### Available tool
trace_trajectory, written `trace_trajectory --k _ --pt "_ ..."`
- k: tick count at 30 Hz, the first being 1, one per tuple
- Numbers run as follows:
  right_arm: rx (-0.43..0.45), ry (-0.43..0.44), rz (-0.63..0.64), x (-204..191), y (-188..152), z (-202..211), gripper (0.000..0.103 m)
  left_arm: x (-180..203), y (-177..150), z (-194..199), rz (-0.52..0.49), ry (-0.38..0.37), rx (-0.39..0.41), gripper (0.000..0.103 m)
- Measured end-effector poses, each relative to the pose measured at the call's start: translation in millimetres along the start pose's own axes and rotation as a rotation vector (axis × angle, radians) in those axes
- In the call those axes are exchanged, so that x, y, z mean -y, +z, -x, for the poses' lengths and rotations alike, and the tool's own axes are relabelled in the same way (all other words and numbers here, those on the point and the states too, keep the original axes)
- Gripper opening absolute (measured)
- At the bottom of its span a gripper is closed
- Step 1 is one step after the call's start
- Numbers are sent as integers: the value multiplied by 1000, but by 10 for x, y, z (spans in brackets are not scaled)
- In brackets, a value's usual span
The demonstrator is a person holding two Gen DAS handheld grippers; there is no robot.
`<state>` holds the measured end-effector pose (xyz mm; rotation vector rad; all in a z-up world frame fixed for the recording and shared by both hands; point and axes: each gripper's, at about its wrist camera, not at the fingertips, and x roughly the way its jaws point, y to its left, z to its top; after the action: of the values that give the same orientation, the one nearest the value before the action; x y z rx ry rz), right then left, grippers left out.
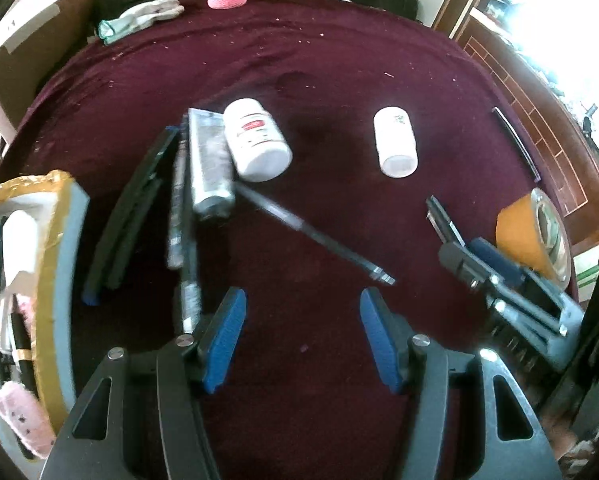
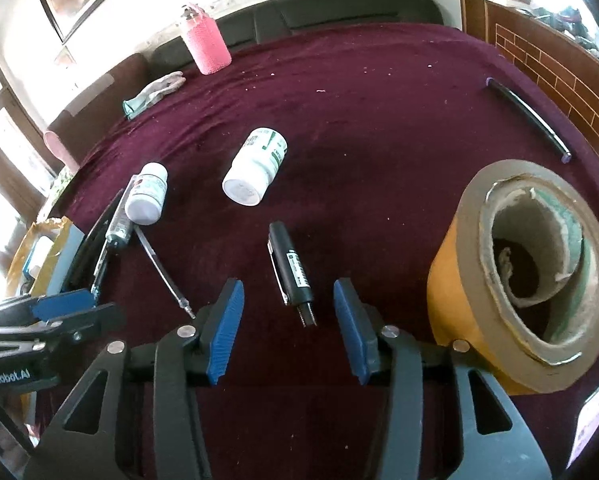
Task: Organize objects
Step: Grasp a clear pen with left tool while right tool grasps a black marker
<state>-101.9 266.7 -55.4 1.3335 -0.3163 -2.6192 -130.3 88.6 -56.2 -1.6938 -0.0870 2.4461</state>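
The right claw (image 2: 287,328) is held released around a black marker (image 2: 292,276); the left claw (image 1: 301,340) is spread over bare counter (image 1: 339,60).

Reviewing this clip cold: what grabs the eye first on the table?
The big tape roll at the right edge, then two white pill bottles lying mid-table on the maroon cloth. A black marker lies just ahead of the open right gripper, with a pink bottle standing at the far edge.
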Motion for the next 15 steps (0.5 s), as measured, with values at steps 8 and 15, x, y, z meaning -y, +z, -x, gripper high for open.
trace_trajectory --k 8,15 --pt "28 -27 26 6 -44 6 12 157 164 -227 36 28 -23 53" --pt "3 79 -40 131 -49 13 10 307 168 -311 -9 147 7 52"
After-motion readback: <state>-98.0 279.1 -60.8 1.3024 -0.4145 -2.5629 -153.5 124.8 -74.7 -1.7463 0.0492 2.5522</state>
